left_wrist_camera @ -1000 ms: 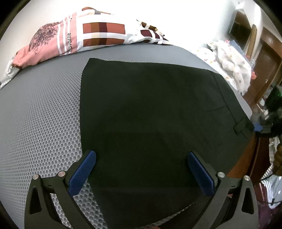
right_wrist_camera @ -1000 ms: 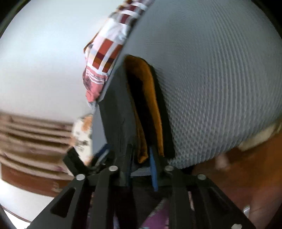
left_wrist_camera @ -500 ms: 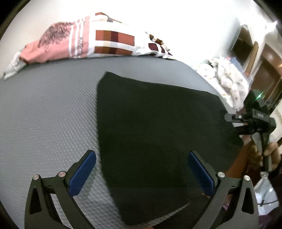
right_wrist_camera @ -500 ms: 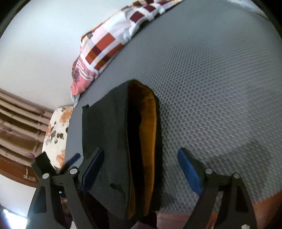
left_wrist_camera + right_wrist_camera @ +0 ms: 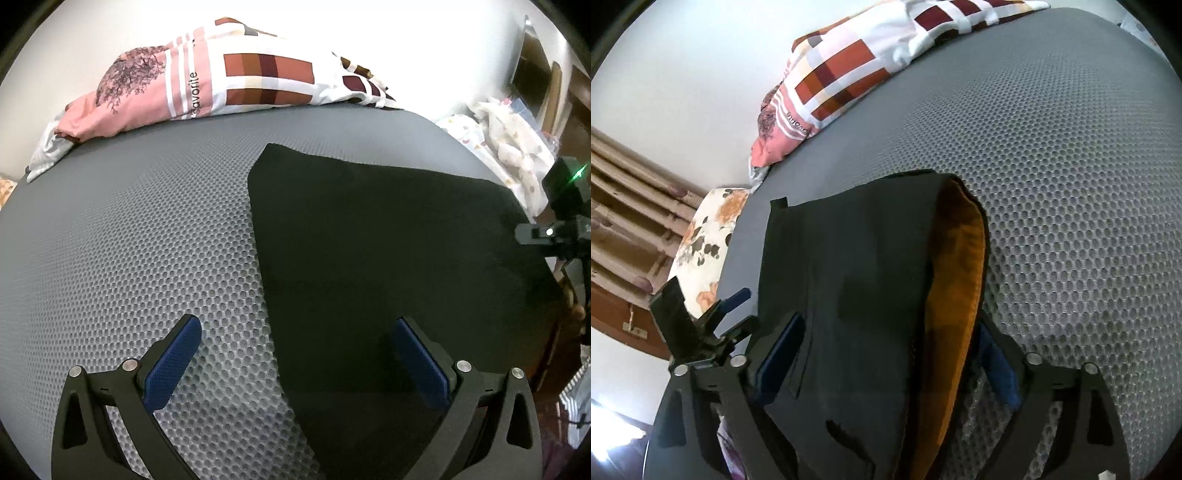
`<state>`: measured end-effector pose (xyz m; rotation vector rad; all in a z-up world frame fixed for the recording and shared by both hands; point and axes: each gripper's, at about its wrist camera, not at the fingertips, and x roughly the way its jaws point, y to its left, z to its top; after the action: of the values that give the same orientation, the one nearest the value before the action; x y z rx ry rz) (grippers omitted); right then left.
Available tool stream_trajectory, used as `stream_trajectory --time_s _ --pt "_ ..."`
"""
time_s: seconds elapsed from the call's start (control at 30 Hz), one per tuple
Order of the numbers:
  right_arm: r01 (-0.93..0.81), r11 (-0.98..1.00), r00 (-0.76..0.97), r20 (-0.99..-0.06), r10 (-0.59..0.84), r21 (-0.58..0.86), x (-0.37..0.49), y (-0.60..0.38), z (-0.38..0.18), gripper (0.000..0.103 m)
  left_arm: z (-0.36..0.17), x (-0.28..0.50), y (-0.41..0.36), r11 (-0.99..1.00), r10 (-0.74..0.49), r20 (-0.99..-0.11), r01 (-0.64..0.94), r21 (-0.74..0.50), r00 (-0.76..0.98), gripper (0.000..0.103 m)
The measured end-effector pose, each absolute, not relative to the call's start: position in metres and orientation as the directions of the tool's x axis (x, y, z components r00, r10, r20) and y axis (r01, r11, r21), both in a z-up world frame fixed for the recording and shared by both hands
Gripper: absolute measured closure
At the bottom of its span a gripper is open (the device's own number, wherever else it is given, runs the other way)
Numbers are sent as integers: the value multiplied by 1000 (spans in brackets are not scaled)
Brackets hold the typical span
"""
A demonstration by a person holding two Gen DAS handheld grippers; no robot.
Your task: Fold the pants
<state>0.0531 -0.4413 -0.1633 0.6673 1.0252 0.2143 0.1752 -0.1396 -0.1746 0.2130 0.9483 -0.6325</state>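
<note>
Bare mattress (image 5: 129, 258) beside pants (image 5: 388, 240); quilt (image 5: 221, 88) behind.

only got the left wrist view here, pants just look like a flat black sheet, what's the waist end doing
Observer: In the right wrist view the pants show an orange lining where the waist gapes open.
Operator: is the right gripper holding them
Observer: No. The right gripper has its jaws spread, with the waist fabric lying loose between them.
Operator: anything beyond the left one i can't see
Observer: A floral cushion sits off the mattress edge, behind the left gripper, whose jaws are open in its own view.
</note>
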Motion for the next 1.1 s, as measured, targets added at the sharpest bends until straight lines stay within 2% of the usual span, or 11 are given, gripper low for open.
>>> stream_trajectory --time_s 0.13,0.3,0.53,1.1 --pt "113 780 502 -712 490 616 61 -437 -163 1 -178 177 -143 798 -384 -817 600 -59 430 0" --pt "80 828 491 -745 451 554 62 -425 -161 1 -180 178 -146 790 -367 -818 612 -23 443 0" --pt "97 796 485 -727 486 597 60 -435 -163 1 -179 181 -148 787 -354 -818 617 2 453 0" --pt "103 788 472 -727 499 607 66 -434 -162 0 -182 193 -150 762 -386 -835 645 -50 391 0"
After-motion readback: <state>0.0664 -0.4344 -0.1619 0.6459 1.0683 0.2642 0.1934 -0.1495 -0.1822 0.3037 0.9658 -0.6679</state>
